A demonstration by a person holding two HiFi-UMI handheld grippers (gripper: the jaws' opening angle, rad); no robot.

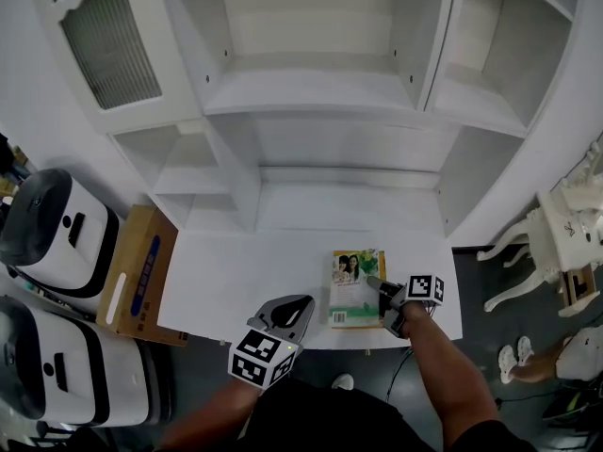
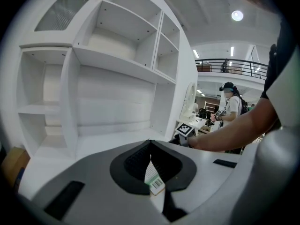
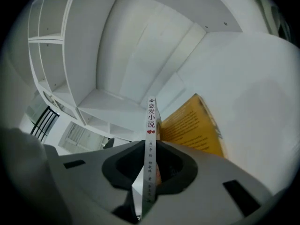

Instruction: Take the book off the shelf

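The book point(image 1: 354, 288), with a green and white cover showing two people, lies flat near the front right edge of the white desk surface point(image 1: 254, 271) under the shelves. My right gripper point(image 1: 383, 302) is shut on its right edge. In the right gripper view the white spine point(image 3: 150, 125) stands between the jaws, with the yellow back cover point(image 3: 192, 125) beside it. My left gripper point(image 1: 293, 309) hovers at the desk's front edge, left of the book and apart from it. Its jaws are shut on a small white barcode tag point(image 2: 154, 178).
The white shelf unit point(image 1: 311, 92) rises behind the desk; its compartments hold nothing that I can see. A cardboard box point(image 1: 141, 271) and two white and black machines point(image 1: 52, 224) stand at left. A white chair point(image 1: 556, 243) is at right. A person point(image 2: 230, 108) stands far off.
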